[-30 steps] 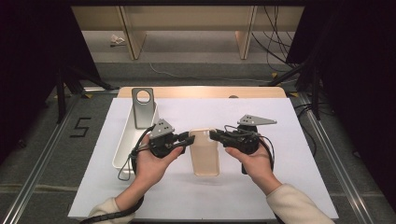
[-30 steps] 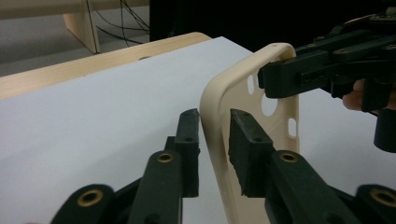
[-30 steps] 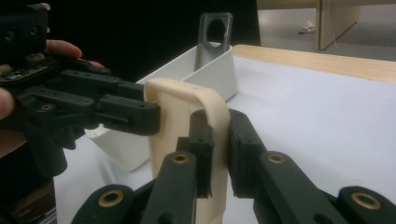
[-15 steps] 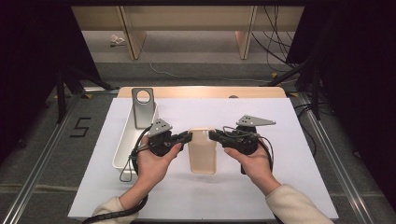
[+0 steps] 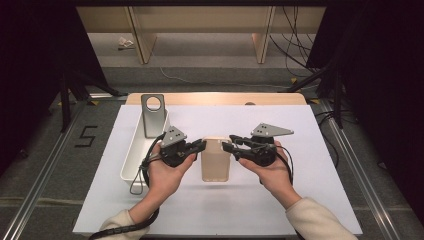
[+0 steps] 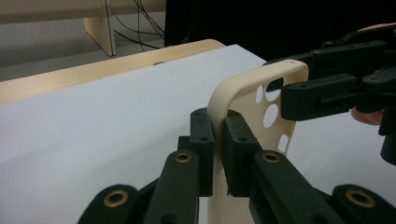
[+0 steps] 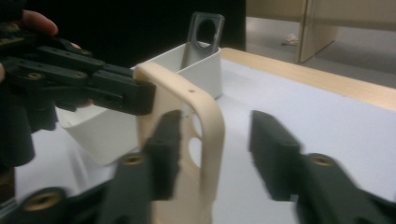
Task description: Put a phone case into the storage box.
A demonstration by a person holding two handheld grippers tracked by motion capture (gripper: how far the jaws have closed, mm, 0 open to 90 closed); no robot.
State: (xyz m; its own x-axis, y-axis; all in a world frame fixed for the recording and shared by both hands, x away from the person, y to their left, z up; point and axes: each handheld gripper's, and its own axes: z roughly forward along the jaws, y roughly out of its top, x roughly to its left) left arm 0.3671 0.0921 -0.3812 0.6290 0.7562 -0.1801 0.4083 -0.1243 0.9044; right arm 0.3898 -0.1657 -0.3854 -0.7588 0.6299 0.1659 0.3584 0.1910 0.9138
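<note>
Left gripper (image 6: 215, 156) clamping phone case (image 6: 247, 100) edge; right gripper (image 7: 212, 156) just opening, straddling opposite edge

1. I see a white sheet (image 5: 300, 200) covering most of the table, near edge to far.
2. A strip of bare wooden tabletop (image 5: 215, 98) shows along the far edge, beyond the sheet.
3. On the left sits a long white bin (image 5: 131, 160), running near to far.
4. A grey plate with a round hole (image 5: 153, 114) leans upright at the bin's far end.
5. Beyond the table I see pale wooden furniture legs (image 5: 262, 35) and loose black cables (image 5: 295, 45) on the floor, far right.
6. A "5" (image 5: 86, 136) is marked on the floor, left of the table.
</note>
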